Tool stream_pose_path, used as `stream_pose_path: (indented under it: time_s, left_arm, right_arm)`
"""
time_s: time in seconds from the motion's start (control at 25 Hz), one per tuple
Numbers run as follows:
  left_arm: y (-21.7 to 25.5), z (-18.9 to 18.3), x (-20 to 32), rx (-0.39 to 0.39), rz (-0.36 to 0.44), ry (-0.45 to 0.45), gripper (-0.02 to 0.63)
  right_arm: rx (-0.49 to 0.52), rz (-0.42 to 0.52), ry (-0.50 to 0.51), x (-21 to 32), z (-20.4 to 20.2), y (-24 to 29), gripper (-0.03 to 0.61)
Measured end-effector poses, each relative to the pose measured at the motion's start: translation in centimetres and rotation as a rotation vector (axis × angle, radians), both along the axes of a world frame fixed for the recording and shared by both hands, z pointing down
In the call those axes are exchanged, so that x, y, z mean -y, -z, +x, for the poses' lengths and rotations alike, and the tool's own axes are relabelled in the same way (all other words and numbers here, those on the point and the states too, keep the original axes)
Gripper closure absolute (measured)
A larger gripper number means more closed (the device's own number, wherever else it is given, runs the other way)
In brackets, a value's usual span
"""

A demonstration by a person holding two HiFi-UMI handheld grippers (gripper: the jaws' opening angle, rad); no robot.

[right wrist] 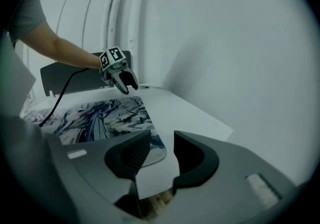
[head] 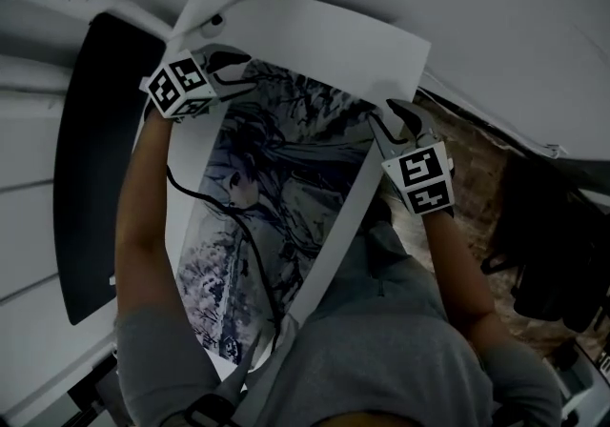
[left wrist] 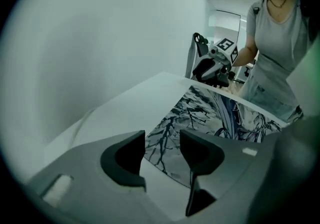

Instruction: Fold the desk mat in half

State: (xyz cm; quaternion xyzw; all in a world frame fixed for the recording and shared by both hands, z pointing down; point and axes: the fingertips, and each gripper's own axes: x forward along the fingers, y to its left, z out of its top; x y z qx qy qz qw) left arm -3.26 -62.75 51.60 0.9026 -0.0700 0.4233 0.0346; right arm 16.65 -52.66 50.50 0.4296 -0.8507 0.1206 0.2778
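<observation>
The desk mat (head: pixel 276 196), printed with a blue-grey drawing, lies flat and picture side up on the white table (head: pixel 315 34). My left gripper (head: pixel 233 77) hovers at the mat's far left corner, open with nothing between its pads. In the left gripper view the gripper (left wrist: pixel 162 155) frames the mat's edge (left wrist: pixel 215 113), and the right gripper (left wrist: pixel 215 68) shows beyond. My right gripper (head: pixel 391 120) is at the far right corner, also open and empty. In the right gripper view the gripper (right wrist: pixel 162 155) stands over the mat's rounded corner (right wrist: pixel 100 115), with the left gripper (right wrist: pixel 122 78) across the mat.
A black cable (head: pixel 248 234) trails from the left gripper across the mat. A black panel (head: pixel 95 149) stands along the table's left side. Brown patterned floor (head: pixel 477 168) and dark gear (head: pixel 553 244) lie to the right. A person's grey-clad torso (head: pixel 381 339) is close to the near edge.
</observation>
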Motion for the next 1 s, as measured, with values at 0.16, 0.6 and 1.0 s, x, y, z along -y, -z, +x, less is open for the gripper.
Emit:
stream_pose_path:
  time_s: [0.16, 0.6, 1.0]
  left_arm:
    - [-1.2, 0.0, 1.0, -0.015, -0.055, 0.016, 0.376]
    - [-4.0, 0.3, 1.5, 0.064, -0.114, -0.055, 0.353]
    - [-3.6, 0.6, 0.9, 0.008, -0.109, -0.062, 0.407]
  right_arm:
    - [-0.028, -0.053, 0.018, 0.5, -0.4, -2.3, 0.431]
    - [0.033, -0.156, -0.028, 1.0, -0.6, -4.1, 0.441]
    - [0.011, -0.196, -0.014, 0.6, -1.1, -4.1, 0.433]
